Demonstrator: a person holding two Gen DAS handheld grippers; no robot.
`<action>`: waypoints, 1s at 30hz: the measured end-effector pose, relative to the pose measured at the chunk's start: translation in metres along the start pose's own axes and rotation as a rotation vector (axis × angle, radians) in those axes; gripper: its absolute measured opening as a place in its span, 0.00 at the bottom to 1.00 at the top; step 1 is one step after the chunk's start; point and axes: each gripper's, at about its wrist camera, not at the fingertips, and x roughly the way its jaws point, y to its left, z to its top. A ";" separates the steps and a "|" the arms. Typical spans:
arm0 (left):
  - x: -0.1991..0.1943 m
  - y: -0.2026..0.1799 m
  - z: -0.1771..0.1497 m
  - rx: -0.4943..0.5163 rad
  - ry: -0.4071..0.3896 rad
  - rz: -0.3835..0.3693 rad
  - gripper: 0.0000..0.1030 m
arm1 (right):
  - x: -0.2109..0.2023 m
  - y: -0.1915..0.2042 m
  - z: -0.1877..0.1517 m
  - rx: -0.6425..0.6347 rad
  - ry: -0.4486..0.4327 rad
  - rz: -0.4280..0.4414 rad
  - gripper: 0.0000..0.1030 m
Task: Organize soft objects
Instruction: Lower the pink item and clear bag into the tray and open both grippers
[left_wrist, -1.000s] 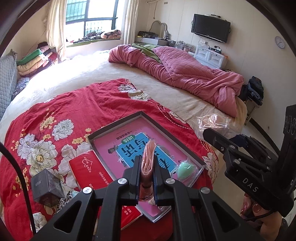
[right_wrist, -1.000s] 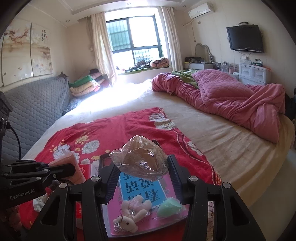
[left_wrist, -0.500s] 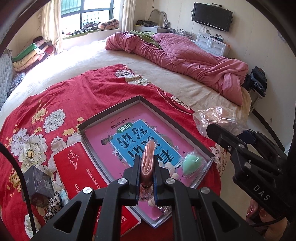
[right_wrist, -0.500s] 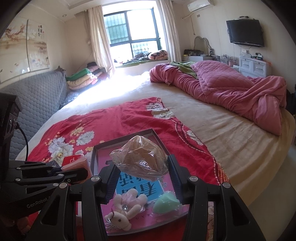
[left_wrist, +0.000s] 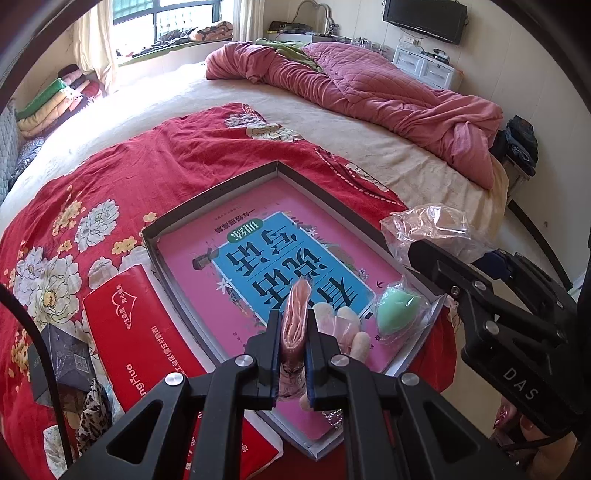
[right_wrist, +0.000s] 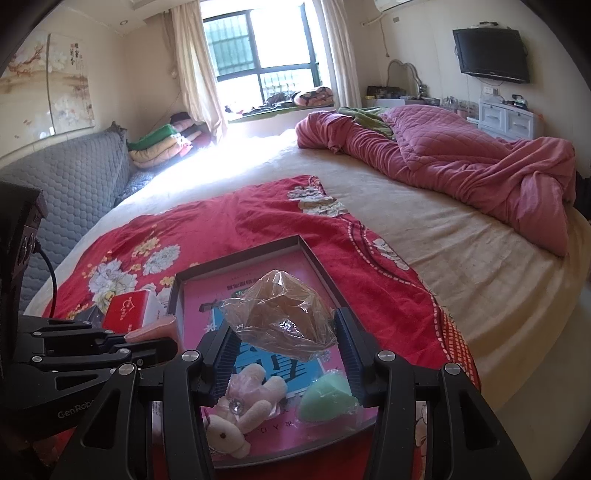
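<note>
My left gripper (left_wrist: 291, 325) is shut on a flat pink soft pad (left_wrist: 294, 314) and holds it over the near end of a shallow grey tray (left_wrist: 218, 190) lined with a pink book. My right gripper (right_wrist: 282, 338) is shut on a crinkly clear bag with a tan soft piece (right_wrist: 282, 317) inside, above the same tray (right_wrist: 236, 258). In the tray lie a small pink plush toy (right_wrist: 251, 404) and a green egg-shaped sponge (right_wrist: 325, 402) in wrap. The sponge (left_wrist: 397, 308) and plush (left_wrist: 343, 325) also show in the left wrist view.
The tray rests on a red flowered cloth (left_wrist: 122, 173) on a big bed. A red packet (left_wrist: 136, 332), a dark box (left_wrist: 61, 363) and a leopard-print piece (left_wrist: 92, 413) lie left of the tray. A pink quilt (left_wrist: 388, 92) is bunched at the far right.
Both grippers have moved forward and lower over the tray, each still holding its item. The tray and its contents look nearer.
</note>
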 end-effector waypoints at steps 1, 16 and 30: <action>0.002 0.000 0.000 0.001 0.005 -0.001 0.10 | 0.003 -0.001 -0.002 0.001 0.002 -0.002 0.51; 0.024 0.001 0.001 0.004 0.062 -0.008 0.11 | 0.050 -0.001 -0.028 -0.041 0.149 0.006 0.51; 0.034 0.008 0.005 -0.033 0.087 -0.025 0.11 | 0.062 0.010 -0.037 -0.107 0.221 0.037 0.55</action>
